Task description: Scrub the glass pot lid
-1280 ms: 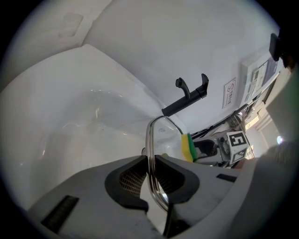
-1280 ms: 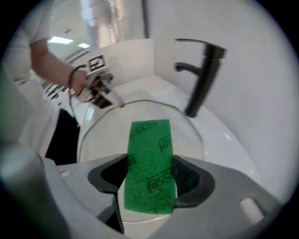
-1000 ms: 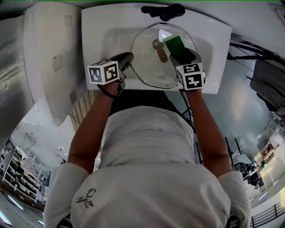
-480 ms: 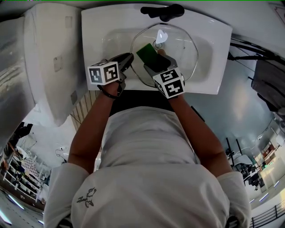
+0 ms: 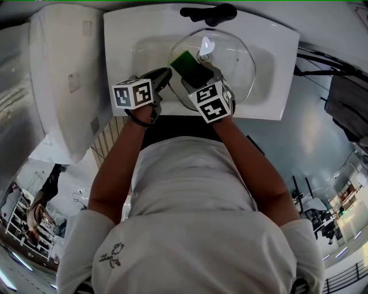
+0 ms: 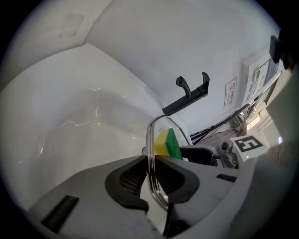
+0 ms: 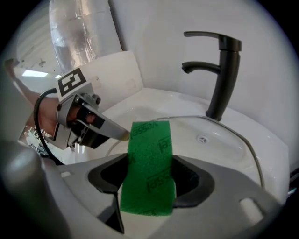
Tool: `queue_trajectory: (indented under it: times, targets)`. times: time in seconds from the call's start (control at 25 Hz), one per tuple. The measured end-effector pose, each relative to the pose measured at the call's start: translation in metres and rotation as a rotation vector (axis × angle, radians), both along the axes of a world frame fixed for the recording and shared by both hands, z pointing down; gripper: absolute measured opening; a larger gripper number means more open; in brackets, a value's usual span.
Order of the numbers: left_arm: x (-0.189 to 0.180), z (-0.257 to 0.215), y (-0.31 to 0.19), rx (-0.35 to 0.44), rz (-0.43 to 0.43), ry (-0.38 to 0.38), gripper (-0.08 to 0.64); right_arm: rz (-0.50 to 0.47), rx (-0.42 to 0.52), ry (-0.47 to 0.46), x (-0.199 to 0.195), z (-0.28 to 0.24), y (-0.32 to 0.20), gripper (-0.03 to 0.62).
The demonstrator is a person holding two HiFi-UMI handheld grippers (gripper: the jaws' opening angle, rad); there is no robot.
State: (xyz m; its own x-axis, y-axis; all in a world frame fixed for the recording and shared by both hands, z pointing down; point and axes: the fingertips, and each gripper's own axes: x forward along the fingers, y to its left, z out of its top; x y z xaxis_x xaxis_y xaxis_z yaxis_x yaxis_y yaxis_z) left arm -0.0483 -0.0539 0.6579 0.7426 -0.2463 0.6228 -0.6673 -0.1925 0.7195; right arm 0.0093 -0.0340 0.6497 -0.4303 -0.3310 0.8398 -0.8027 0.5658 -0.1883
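The glass pot lid (image 5: 236, 54) stands tilted in the white sink (image 5: 273, 69). My left gripper (image 5: 164, 77) is shut on the lid's left rim; in the left gripper view the clear rim (image 6: 151, 149) runs between its pads. My right gripper (image 5: 195, 77) is shut on a green and yellow sponge (image 5: 184, 60), which lies against the left part of the lid, close to the left gripper. In the right gripper view the sponge's green face (image 7: 149, 163) fills the gap between the jaws, with the left gripper (image 7: 91, 123) just beyond and the lid (image 7: 219, 140) beneath.
A black faucet (image 5: 210, 12) stands at the back of the sink, behind the lid. A large white fixture (image 5: 63, 86) sits to the left of the sink. Dark cables (image 5: 322, 60) run at the right.
My right gripper has carried the sponge leftward across the lid, from right of the knob to the left side by the left gripper. The left gripper and the lid have not moved.
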Motion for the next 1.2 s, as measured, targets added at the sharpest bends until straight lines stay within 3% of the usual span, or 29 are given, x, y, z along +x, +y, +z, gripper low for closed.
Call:
queue_trajectory:
  times: [0.2, 0.36, 0.68, 1.2]
  targets:
    - [0.004, 0.001, 0.004, -0.007, 0.011, 0.012, 0.055, 0.033, -0.034, 0.068, 0.048, 0.006, 0.011, 0.293]
    - [0.006, 0.001, 0.004, -0.023, -0.007, 0.033, 0.055, 0.087, -0.047, 0.069, 0.065, 0.001, 0.013, 0.295]
    - [0.007, -0.002, 0.003, -0.025, -0.013, 0.029, 0.055, -0.122, -0.081, -0.014, -0.003, -0.004, 0.046, 0.295]
    - [0.011, 0.000, 0.010, -0.021, 0.019, 0.018, 0.057, -0.237, -0.142, 0.158, 0.076, 0.005, 0.077, 0.294]
